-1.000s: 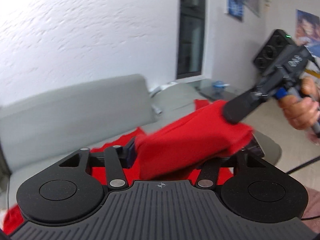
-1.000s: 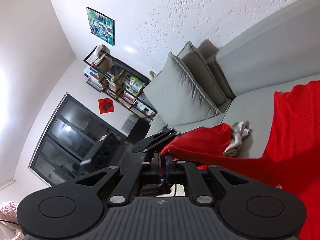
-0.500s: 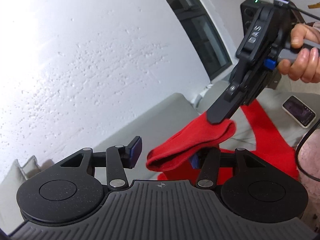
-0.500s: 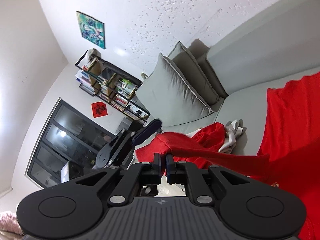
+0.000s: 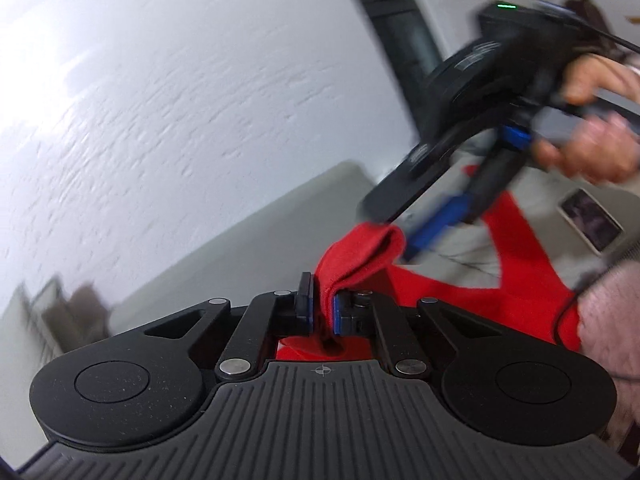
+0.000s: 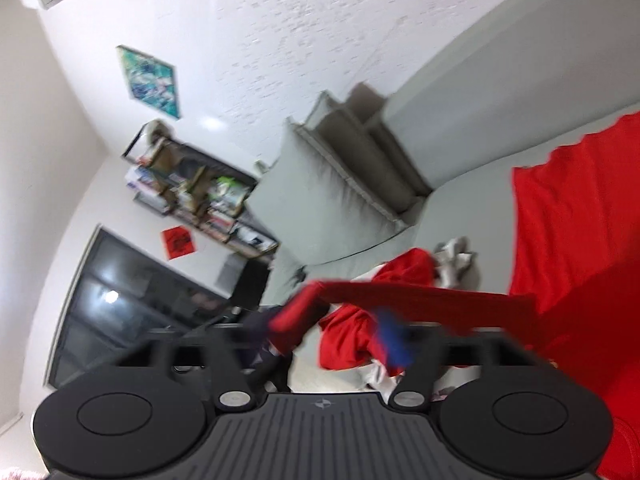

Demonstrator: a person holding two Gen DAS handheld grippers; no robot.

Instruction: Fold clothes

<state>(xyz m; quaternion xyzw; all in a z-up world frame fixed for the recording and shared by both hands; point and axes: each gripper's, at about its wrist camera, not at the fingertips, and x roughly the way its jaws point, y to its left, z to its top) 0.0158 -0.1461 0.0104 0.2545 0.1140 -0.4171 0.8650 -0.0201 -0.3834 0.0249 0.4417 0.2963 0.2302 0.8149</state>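
Observation:
A red garment [image 6: 580, 220] lies spread on the grey sofa [image 6: 460, 208], and one folded edge [image 5: 360, 256] of it is lifted off the seat. My left gripper [image 5: 322, 304] is closing, and its blue pads pinch that lifted fold. My right gripper [image 6: 324, 332] is opening, its fingers spread wide. A taut red strip [image 6: 420, 304] runs across just above them, and the pads do not press on it. In the left wrist view the right gripper [image 5: 394, 232] stands at the tip of the fold, held by a hand [image 5: 588, 156].
Grey cushions [image 6: 340, 184] lean at the sofa's end beside a crumpled white cloth [image 6: 454, 264]. More bunched red fabric [image 6: 352, 336] lies below it. A phone [image 5: 592, 224] rests on the seat. A bookshelf [image 6: 200, 196] and a dark glass door [image 6: 132, 312] stand behind.
My left jaws have closed onto the red fold that lay loose between them. My right jaws, shut on the cloth before, have sprung apart. Both views have tilted a little.

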